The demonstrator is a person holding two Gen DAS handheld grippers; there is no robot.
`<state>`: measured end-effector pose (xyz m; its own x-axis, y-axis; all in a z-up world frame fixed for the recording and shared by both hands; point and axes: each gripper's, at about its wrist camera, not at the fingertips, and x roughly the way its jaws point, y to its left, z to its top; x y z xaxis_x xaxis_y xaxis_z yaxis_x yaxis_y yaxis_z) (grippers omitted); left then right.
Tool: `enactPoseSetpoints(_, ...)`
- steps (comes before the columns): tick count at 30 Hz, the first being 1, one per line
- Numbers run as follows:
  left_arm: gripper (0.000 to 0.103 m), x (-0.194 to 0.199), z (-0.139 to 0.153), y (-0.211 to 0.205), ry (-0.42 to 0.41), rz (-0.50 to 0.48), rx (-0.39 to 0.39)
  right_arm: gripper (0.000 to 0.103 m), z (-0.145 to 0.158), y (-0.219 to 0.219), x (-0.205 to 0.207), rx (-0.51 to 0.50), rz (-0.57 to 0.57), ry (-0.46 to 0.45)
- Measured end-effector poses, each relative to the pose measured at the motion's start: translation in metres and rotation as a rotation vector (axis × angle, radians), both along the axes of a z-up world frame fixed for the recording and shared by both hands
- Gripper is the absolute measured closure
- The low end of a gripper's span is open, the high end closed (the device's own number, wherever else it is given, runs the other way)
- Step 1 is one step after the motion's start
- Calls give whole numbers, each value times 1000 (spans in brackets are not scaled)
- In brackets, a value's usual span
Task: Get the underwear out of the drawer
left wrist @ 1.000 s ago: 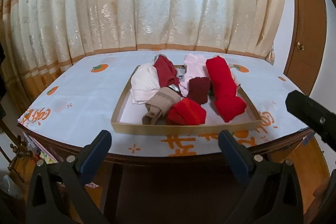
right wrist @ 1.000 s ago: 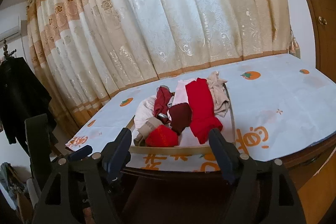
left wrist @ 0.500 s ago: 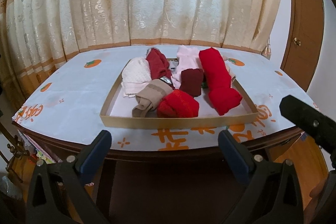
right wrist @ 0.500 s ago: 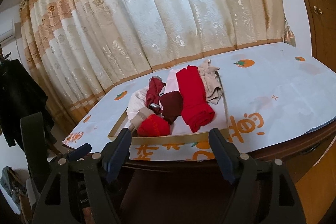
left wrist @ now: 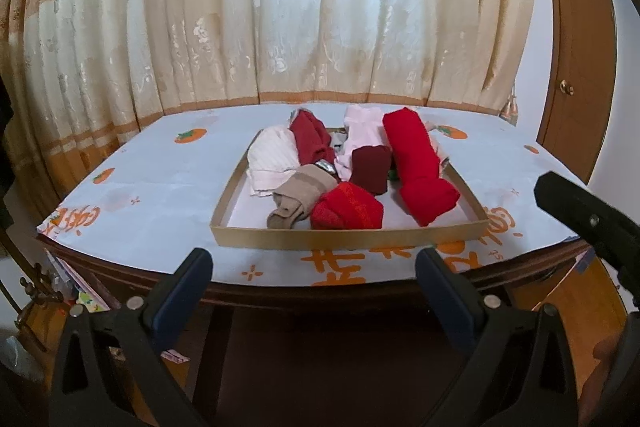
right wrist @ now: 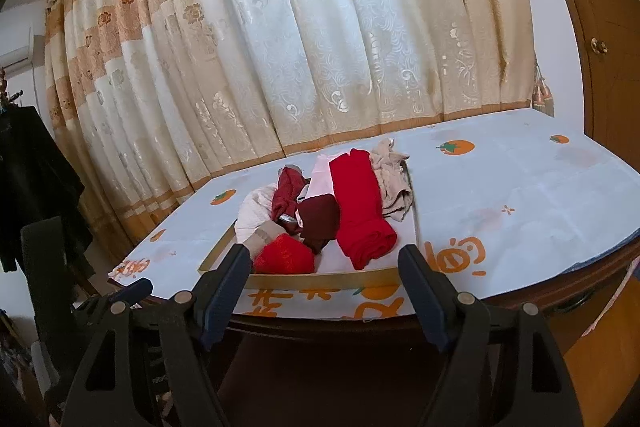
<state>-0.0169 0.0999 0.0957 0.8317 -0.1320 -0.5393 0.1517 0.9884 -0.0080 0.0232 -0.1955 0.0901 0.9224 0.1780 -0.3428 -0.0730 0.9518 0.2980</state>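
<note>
A shallow cardboard drawer [left wrist: 348, 239] lies on the table, holding several folded and rolled pieces of underwear. Among them are a long red roll [left wrist: 416, 163], a small red roll [left wrist: 346, 207], a beige roll [left wrist: 302, 193], a white piece [left wrist: 272, 157], a maroon piece [left wrist: 370, 169] and a pink one [left wrist: 362, 131]. My left gripper [left wrist: 314, 261] hangs open in front of the table's near edge, holding nothing. My right gripper [right wrist: 324, 259] is also open and holds nothing, just short of the drawer's front wall [right wrist: 320, 281]. One black finger [left wrist: 588, 219] of the right gripper shows at the right of the left wrist view.
The table wears a white cloth [left wrist: 160, 187] with orange prints. A cream and tan curtain [left wrist: 320, 7] hangs right behind it. A wooden door [left wrist: 572, 67] stands to the right, dark clothing [right wrist: 32, 167] hangs to the left, and clutter [left wrist: 80, 299] lies under the table's left end.
Both views wobble slightly. Nothing in the drawer has moved and both grippers stay open.
</note>
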Motion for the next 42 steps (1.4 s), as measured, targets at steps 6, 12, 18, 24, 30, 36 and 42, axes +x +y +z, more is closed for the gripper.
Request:
enactPoseSetpoints(6, 0, -19, 6, 2, -18, 2, -6, 24, 4, -1, -17, 26, 2, -26)
enactPoseSetpoints(12, 0, -39, 13, 4, -36, 6, -19, 24, 12, 5, -42, 7, 13, -61)
enactPoseSetpoints(18, 0, -58, 18, 6, -53, 6, -24, 23, 14, 6, -67, 8, 17, -85)
enactPoseSetpoints(24, 0, -77, 25, 8, -83, 11, -26, 22, 17, 4, -87, 15, 14, -112)
enactPoseSetpoints(30, 0, -91, 29, 8, -108, 18, -2, 19, 25, 8, -105, 11, 25, -147)
enactPoseSetpoints(36, 0, -103, 34, 12, -122, 33, -7, 18, 30, 14, -117, 2, 39, -167)
enactPoseSetpoints(42, 0, -107, 36, 14, -139, 34, -10, 16, 33, 16, -123, -4, 39, -181)
